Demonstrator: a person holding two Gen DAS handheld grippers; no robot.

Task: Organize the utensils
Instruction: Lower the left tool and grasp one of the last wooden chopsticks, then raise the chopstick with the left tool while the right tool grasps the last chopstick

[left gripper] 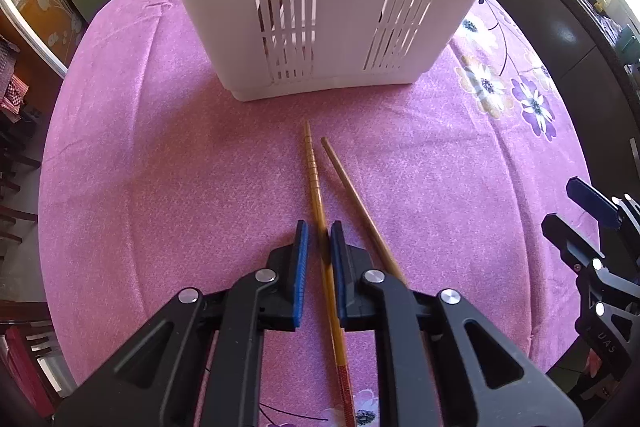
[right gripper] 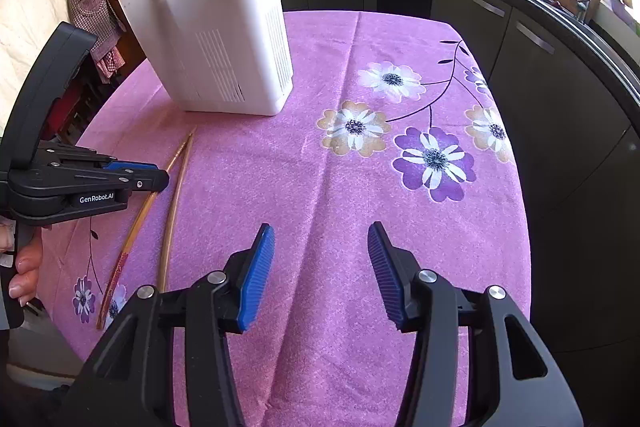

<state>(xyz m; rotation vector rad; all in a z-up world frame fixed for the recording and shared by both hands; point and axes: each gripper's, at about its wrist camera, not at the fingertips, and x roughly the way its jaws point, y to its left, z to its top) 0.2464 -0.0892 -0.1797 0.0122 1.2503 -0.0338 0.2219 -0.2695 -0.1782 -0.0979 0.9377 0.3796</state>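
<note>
Two chopsticks lie on the pink floral tablecloth [left gripper: 160, 167], just in front of the white slotted utensil holder [left gripper: 328, 7].

Left gripper [left gripper: 319, 247]: low over the cloth, straddling the ridged chopstick [left gripper: 313, 171]. Blue pads [left gripper: 302, 259] sit either side of the stick with a narrow gap, right pad looks to be touching it, left pad slightly off. Can't tell if it's actually clamped; jaws are nearly together but not fully closed on it. Stick runs straight between the fingers, ridged tip pointing at the holder, red-patterned end back under the gripper body.

Plain chopstick [left gripper: 352, 187]: just right of the ridged one, outside the left gripper's right finger, angled so the two far ends are close but apart and they converge near the gripper.

Right gripper [right gripper: 321, 267]: jaws wide apart, nothing between them, hovering over bare cloth right of the chopsticks, well apart from them. It also shows at the right edge of the left wrist view [left gripper: 592, 227].

Right wrist view: left gripper [right gripper: 160, 175] comes in from the left edge over the ridged chopstick [right gripper: 132, 239]; plain chopstick [right gripper: 174, 211] beside it. Holder [right gripper: 212, 39] stands upright on the cloth, far-left area of the table, wooden handles sticking out of its top. Slots on the holder show something brown inside; can't tell what.
</note>
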